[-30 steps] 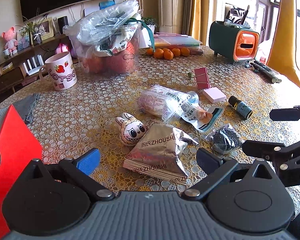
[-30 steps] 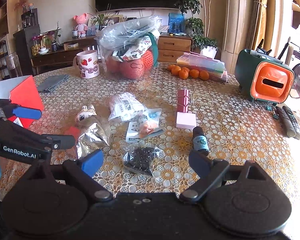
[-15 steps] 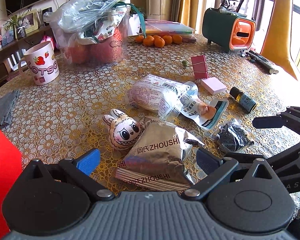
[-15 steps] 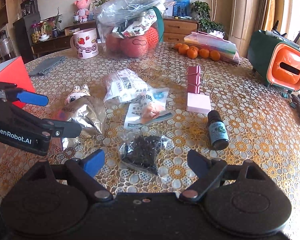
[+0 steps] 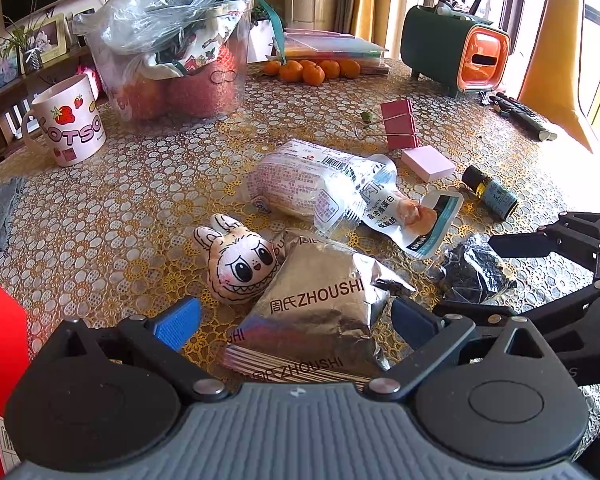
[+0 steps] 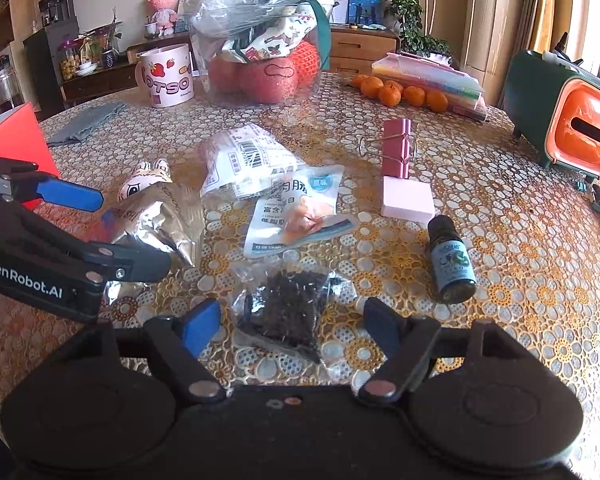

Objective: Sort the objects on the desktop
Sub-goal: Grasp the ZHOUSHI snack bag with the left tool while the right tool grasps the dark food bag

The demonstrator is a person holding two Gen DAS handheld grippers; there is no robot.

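Note:
A silver foil packet (image 5: 320, 308) lies near the table's front, and my left gripper (image 5: 296, 320) stands open with the packet between its fingers, pads apart from it. In the right wrist view the left gripper (image 6: 130, 232) straddles that packet (image 6: 160, 220). A clear bag of dark tea (image 6: 284, 308) lies between the fingers of my right gripper (image 6: 292, 320). Its jaws are closing and the pads stand just off the bag. The left wrist view shows the right gripper (image 5: 466, 276) around the same bag (image 5: 472, 268).
A plush rabbit (image 5: 236, 268), clear snack packet (image 5: 312, 184), sausage packet (image 5: 412, 216), small bottle (image 6: 452, 260), pink block (image 6: 408, 200) and binder clip (image 6: 396, 152) lie beyond. Mug (image 5: 68, 124), fruit bag (image 5: 172, 60), oranges (image 5: 312, 70), green holder (image 5: 456, 56) at back. Red box (image 5: 0, 360) at left.
Both grippers have come down and closer to the table. The right gripper's jaws have narrowed around the tea bag. The silver packet now sits between the left fingers.

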